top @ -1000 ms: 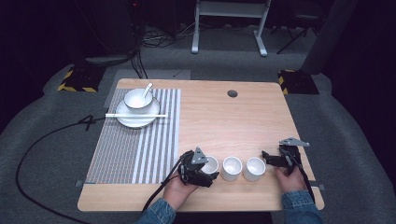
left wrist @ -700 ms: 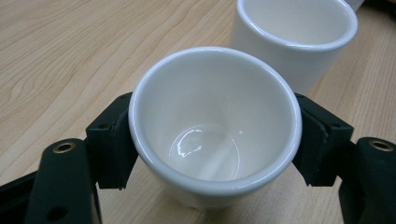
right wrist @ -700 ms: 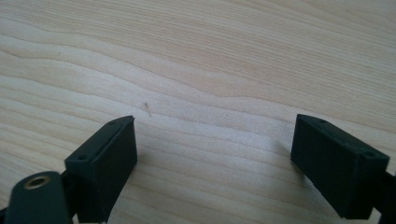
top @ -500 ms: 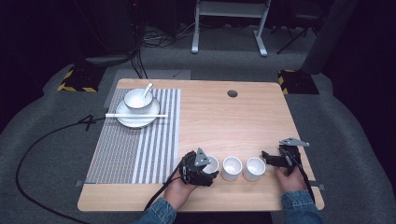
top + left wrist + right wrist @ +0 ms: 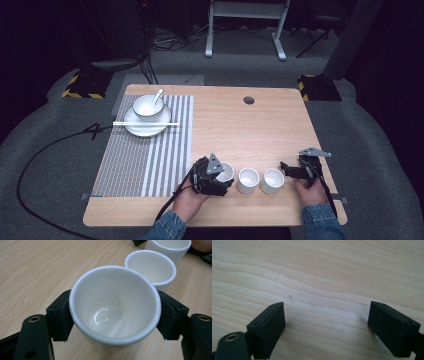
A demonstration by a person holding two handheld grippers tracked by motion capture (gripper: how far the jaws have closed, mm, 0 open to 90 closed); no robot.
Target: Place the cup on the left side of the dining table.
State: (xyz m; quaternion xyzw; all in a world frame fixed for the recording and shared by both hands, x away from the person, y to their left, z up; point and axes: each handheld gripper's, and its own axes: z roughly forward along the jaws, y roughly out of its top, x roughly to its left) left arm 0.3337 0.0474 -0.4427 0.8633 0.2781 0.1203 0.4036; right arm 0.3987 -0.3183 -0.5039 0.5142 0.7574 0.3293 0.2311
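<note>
left tongs (image 5: 223, 176): my jaws have just closed and now clamp the leftmost cup (image 5: 115, 305), at the left end of the cup row
right tongs (image 5: 286, 167): wide, bare counter (image 5: 317, 272) between them, just right of that row
nearer hand: my left

A wooden table (image 5: 260, 120) stands on grey carpet (image 5: 55, 150). Behind the table, a white metal stand (image 5: 247, 25) sits in near darkness.

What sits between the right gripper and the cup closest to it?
Nothing visible. The right gripper stands open just beside the right cup, with bare table between its jaws. The left gripper is shut on the left cup.
</note>
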